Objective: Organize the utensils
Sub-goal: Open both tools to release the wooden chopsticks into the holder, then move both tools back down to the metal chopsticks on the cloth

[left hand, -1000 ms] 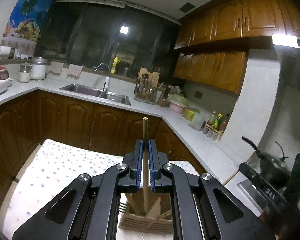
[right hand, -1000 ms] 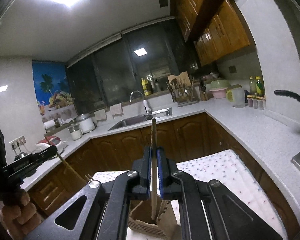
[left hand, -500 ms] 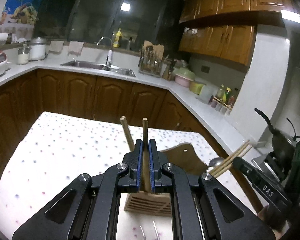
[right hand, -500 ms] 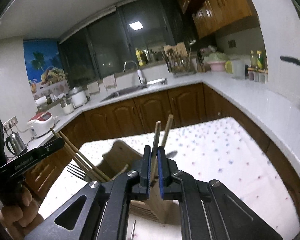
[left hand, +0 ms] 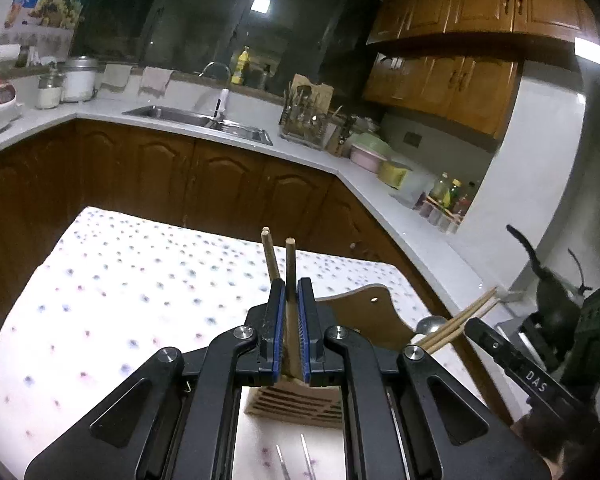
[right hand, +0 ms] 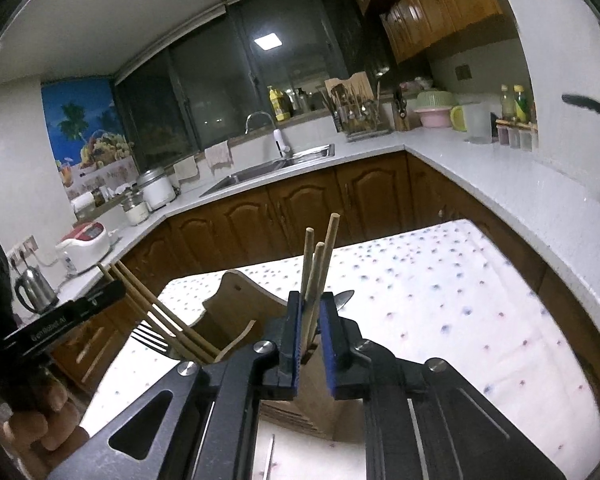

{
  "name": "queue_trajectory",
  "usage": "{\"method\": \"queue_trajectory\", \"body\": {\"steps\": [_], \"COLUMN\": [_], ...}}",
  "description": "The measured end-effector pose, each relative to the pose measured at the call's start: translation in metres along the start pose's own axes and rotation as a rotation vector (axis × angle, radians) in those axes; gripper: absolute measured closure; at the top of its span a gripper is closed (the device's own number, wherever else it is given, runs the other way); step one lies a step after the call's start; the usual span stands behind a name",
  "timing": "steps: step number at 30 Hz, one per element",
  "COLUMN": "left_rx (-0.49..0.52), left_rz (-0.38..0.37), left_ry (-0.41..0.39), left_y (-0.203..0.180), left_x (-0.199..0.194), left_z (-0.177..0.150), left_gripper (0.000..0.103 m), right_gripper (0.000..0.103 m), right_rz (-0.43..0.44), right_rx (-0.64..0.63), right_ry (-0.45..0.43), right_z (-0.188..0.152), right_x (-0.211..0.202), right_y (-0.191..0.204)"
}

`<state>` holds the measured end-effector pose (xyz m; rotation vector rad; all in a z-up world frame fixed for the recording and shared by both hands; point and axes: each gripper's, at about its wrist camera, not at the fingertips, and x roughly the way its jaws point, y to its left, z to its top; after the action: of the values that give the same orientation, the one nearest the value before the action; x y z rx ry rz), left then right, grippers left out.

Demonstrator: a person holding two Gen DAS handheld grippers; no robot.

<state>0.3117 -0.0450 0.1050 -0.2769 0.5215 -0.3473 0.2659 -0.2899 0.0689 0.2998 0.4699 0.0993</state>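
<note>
Wooden chopstick stands pinched upright inside the left gripper.

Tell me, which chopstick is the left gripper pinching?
The upright chopstick, squeezed between the left gripper's blue pads. The other two lean left, outside the pads.

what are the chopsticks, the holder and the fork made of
Chopsticks: pale, matte tan sticks, likely bamboo or wood. Holder: flat brown slotted panels with a dull finish, seemingly wood or plywood. Fork: thin grey tines with a bright sheen, probably steel.
</note>
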Motion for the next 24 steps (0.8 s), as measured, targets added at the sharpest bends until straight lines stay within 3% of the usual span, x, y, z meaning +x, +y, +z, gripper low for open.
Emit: {"method": "queue_trajectory", "body": {"steps": [1, 3, 5, 7, 9, 11, 16, 24], "left_rx": [-0.001, 0.001, -0.007, -0.025, -0.051, -0.07, -0.093, -0.118], "left_rz": [-0.007, -0.011, -0.011, -0.001, 0.006, 0.015, 0.042, 0.093], "left_ry": [-0.005, -0.018, -0.04, -0.064, -0.088, -0.104, -0.074, -0.011], "left_y": [-0.001, -0.003, -0.005, -0.004, -0.001, 0.003, 0.01, 0.019], "left_x": [-0.004, -0.012, -0.025, -0.038, -0.054, -0.068, -0.087, -0.113], "left_z": [0.001, 0.002, 0.003, 0.002, -0.004, -0.012, -0.039, -0.087], "left_gripper": [0.096, 0.089, 0.073, 0.047, 0.031, 0.024, 0.024, 0.024], "right_gripper": [0.086, 0.069, 0.053, 0.038, 0.014, 0.007, 0.006, 0.003], "right_rz": [0.004, 0.013, 0.024, 0.03, 0.042, 0.053, 0.052, 0.023], "right_rx": [0.008, 0.022, 0.031, 0.036, 0.042, 0.05, 0.064, 0.056], "right_ry": [0.0, -0.018, -0.056, -0.091, -0.132, -0.172, -0.197, -0.133], "right_z": [0.0, 0.002, 0.003, 0.006, 0.008, 0.006, -0.009, -0.046], "right_x": [-0.001, -0.008, -0.02, -0.033, -0.047, -0.062, -0.091, -0.116], "right_y": [-0.002, -0.005, -0.006, -0.005, -0.005, -0.006, -0.01, -0.015]}}
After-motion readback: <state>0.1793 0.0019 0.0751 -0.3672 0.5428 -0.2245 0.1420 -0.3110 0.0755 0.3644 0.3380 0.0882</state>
